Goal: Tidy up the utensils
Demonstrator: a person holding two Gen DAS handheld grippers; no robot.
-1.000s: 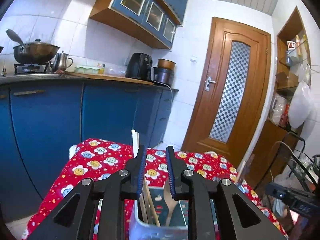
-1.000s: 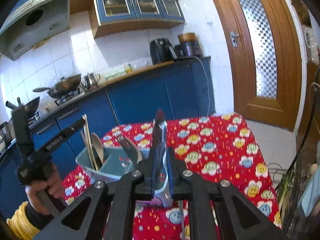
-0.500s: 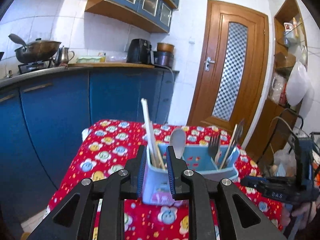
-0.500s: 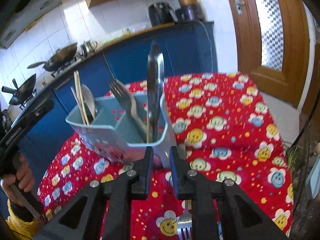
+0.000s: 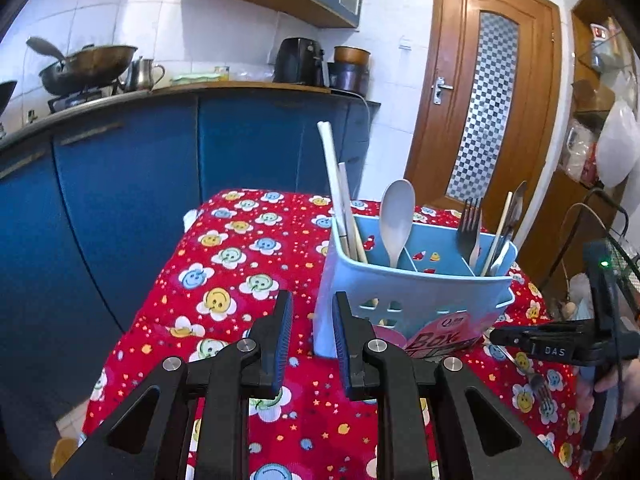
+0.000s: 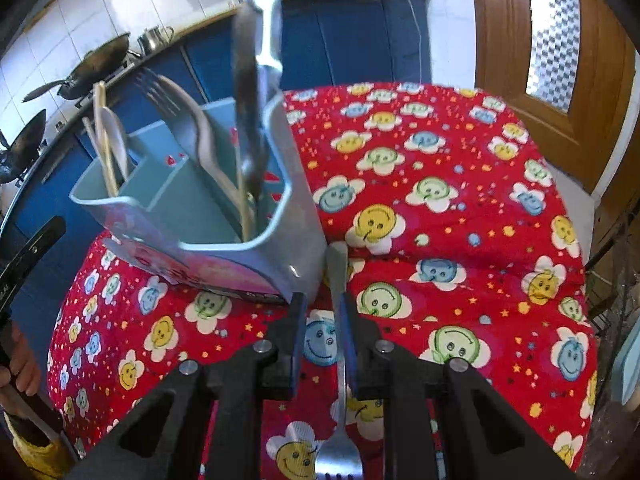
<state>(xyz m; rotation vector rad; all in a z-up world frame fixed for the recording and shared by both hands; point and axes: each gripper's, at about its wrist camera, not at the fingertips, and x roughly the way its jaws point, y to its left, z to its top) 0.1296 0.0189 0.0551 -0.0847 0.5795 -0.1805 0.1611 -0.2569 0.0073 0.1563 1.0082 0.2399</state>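
- The blue utensil caddy [image 5: 416,288] stands on the worktop [image 6: 460,208], which is covered by a red smiley-flower cloth. It already holds chopsticks [image 5: 340,188], a pale spoon [image 5: 396,216], a dark fork [image 5: 469,228] and a metal spoon [image 6: 250,92] in its compartments.
- One steel fork [image 6: 339,380] is not yet put away: it lies flat on the cloth just beside the caddy's near corner, handle toward the caddy and tines toward the camera.
- The right claw [image 6: 322,344] points steeply down over that fork. Its jaws stand a little apart and have just been opening; the fork's handle runs between them, but the pads do not press on it, so it grasps nothing.
- The left claw [image 5: 309,340] hovers near the caddy's other end, jaws slightly parted and empty, with only cloth showing between them.
- The step in hand looks like the pickup of the last loose fork.
- The next move calls for lowering the right claw until its pads flank the handle, closing firmly, then lifting and tipping the fork upright into the fork compartment.
- The flat, thin handle on soft cloth may slip or snag the fabric.
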